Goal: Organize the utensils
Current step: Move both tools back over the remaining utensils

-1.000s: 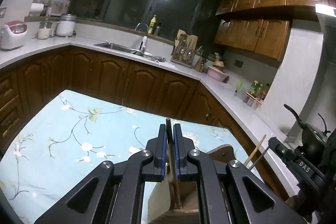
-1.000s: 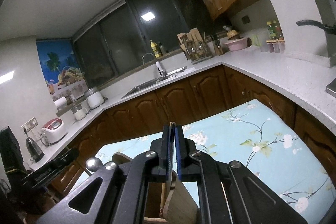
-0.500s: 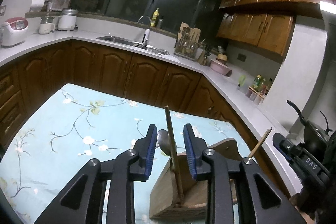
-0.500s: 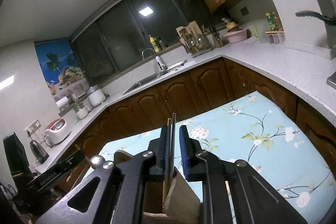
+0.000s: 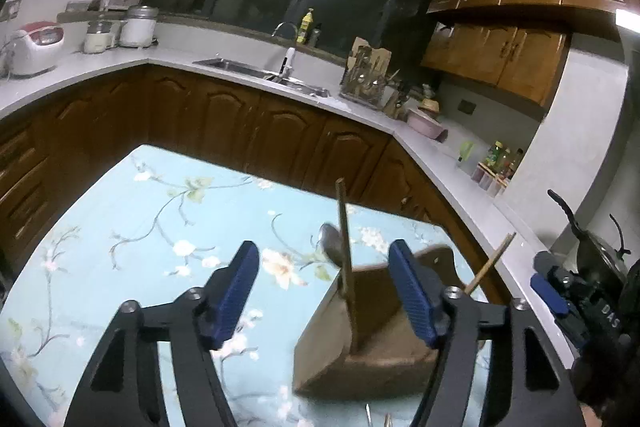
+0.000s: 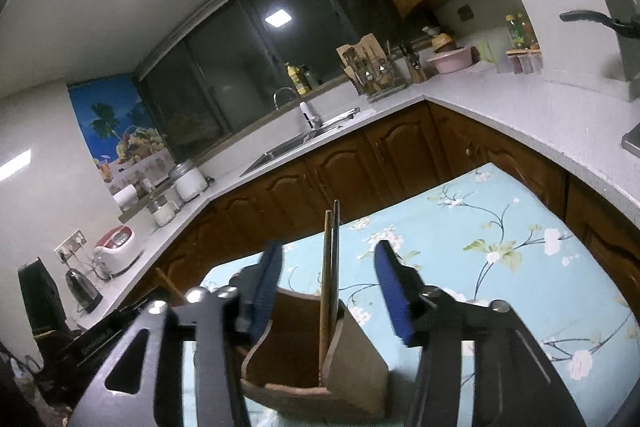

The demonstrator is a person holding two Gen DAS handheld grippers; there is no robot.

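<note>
kitchen at night, dark windows, floral blue tablecloth [image 5: 120, 227] on the work table. wooden holder [image 6: 320, 359] stands on the cloth, near its edge. left gripper [image 5: 324, 291] spread wide, holding nothing; a chopstick [image 5: 345, 259] stands in the holder between its pads, untouched. right gripper [image 6: 328, 291] also spread wide around a pair of chopsticks [image 6: 330, 267] upright in the holder. spoon [image 5: 332, 245] lies beyond. risk: either gripper clipping a leaning stick on withdrawal could tip the light holder.
</note>
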